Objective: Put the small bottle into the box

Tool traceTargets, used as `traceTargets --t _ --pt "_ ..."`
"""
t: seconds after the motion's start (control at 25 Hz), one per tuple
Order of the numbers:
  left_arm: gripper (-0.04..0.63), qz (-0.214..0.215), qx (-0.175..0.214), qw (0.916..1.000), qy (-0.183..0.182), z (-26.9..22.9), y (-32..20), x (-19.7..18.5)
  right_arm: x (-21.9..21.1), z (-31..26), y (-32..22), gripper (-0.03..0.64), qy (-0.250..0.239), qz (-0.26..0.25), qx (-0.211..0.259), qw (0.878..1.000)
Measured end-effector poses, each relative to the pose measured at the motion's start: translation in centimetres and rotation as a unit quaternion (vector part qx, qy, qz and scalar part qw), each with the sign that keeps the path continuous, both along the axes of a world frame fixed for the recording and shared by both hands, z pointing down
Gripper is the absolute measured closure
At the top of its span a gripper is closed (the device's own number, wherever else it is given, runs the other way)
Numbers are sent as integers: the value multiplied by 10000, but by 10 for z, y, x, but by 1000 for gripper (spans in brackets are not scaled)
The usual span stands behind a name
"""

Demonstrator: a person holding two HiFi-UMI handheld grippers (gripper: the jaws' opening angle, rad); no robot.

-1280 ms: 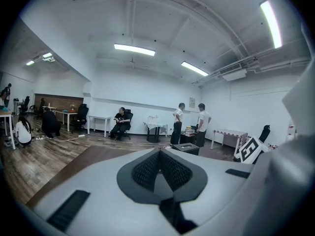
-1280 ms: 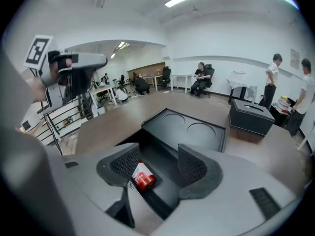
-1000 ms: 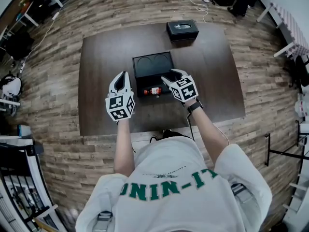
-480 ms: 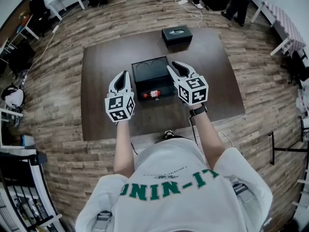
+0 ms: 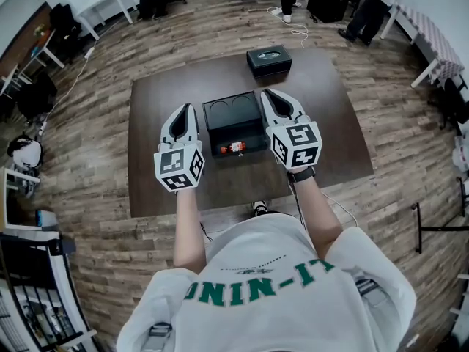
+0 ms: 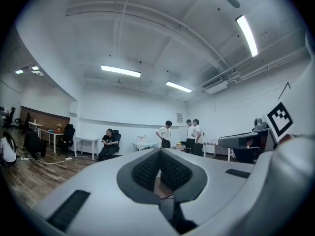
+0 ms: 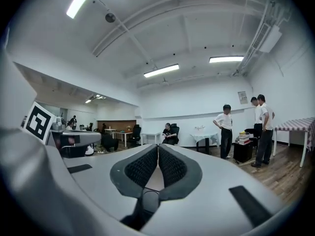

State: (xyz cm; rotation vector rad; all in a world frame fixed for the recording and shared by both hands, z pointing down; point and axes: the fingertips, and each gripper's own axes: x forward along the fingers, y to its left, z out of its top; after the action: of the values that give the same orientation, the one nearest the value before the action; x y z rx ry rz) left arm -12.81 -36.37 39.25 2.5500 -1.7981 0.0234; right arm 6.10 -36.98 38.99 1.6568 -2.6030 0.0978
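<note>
Down in the near half of the black box (image 5: 253, 116) lies the small bottle (image 5: 233, 147), flat on its side, its long axis running left to right across my view. One end looks red and the middle pale, though it is too small for me to say surely which end carries the cap. The far half of the box shows two round recesses. My left gripper (image 5: 187, 109) sits just left of the box, and in its own view (image 6: 159, 152) the ribbed pads meet at the tips with nothing between them. My right gripper (image 5: 267, 92) sits just right of the box, its jaws likewise closed pad to pad and empty (image 7: 158, 147). Neither gripper touches the bottle or the box; both point away from me, out at the room. The box rests mid-way on the dark table (image 5: 157, 174), with a second, smaller dark box (image 5: 268, 60) well apart at the far edge.
</note>
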Motion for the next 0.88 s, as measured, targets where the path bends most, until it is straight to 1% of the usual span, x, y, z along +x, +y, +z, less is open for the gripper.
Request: traceTargets --t 0.04,0.2,0.44,0.64,0.88 --pt "583 1 36 10000 16 -3 1 0 -1 -2 1 598 -21 -11 13 10000" --pt "583 17 102 9999 11 -5 7 3 -4 -5 6 600 23 -23 34 10000" --pt "583 -5 48 10000 1 3 7 5 -4 -1 7 600 24 13 5 10000" --pt "583 -52 1 10000 6 5 6 3 1 6 11 601 -147 124 -145 9997" --pt "583 -109 -64 9999 -10 14 -4 2 2 19 4 601 -66 136 -243 9996"
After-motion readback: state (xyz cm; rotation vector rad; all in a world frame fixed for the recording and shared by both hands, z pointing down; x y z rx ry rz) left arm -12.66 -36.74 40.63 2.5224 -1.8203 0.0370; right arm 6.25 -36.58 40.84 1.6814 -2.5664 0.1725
